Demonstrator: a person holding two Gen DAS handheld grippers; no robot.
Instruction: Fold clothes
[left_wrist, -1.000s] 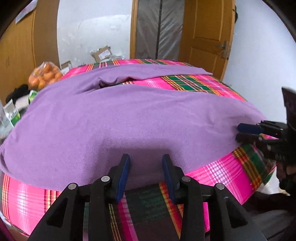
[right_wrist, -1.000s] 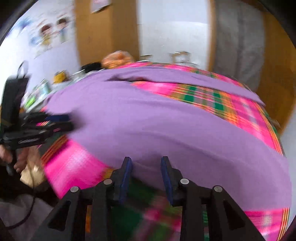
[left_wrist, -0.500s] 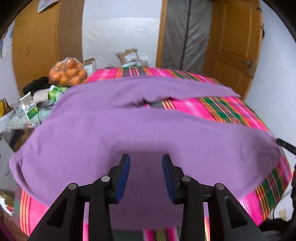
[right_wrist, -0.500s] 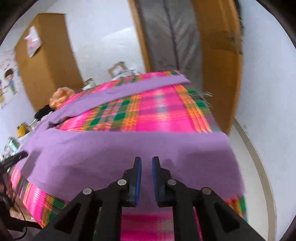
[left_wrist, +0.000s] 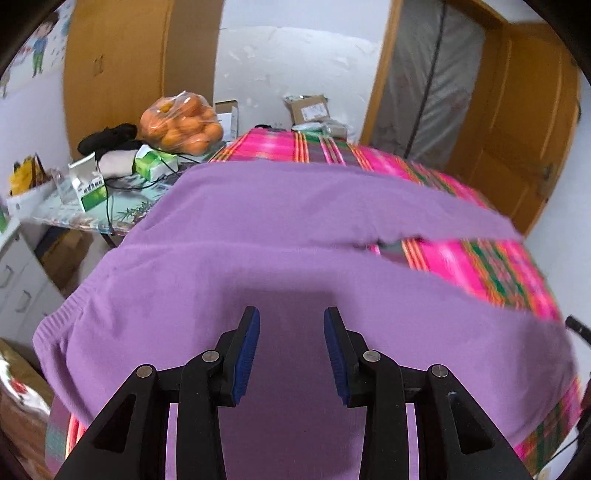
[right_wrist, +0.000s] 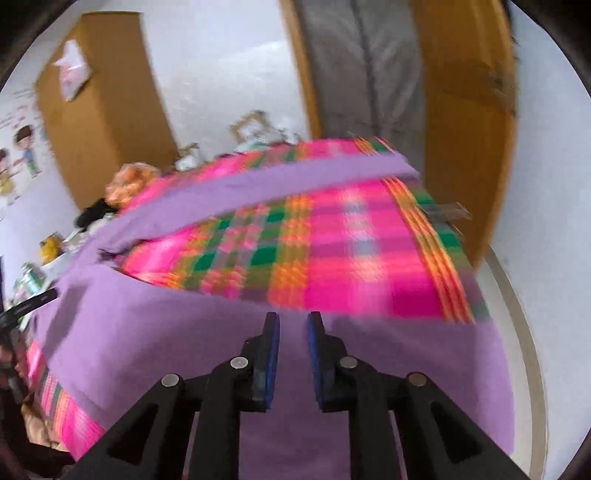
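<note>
One purple garment (left_wrist: 295, 236) lies spread flat on the pink plaid table (right_wrist: 332, 236), its long axis running across both views, one sleeve stretched along the table's far side. Left gripper (left_wrist: 291, 343) hovers above the garment's near hem, jaws wide open and empty; right gripper (right_wrist: 293, 350) hovers there too, jaws narrowly parted, holding nothing.

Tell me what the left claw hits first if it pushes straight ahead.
Most likely the purple garment: the open left claw points onto it, spread over the plaid cloth. Depth is unclear.

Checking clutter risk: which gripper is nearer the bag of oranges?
Left. The left gripper hovers over the purple garment's ribbed end, on the side where the bag of oranges sits. The right gripper works the garment's opposite end, by the door.
</note>
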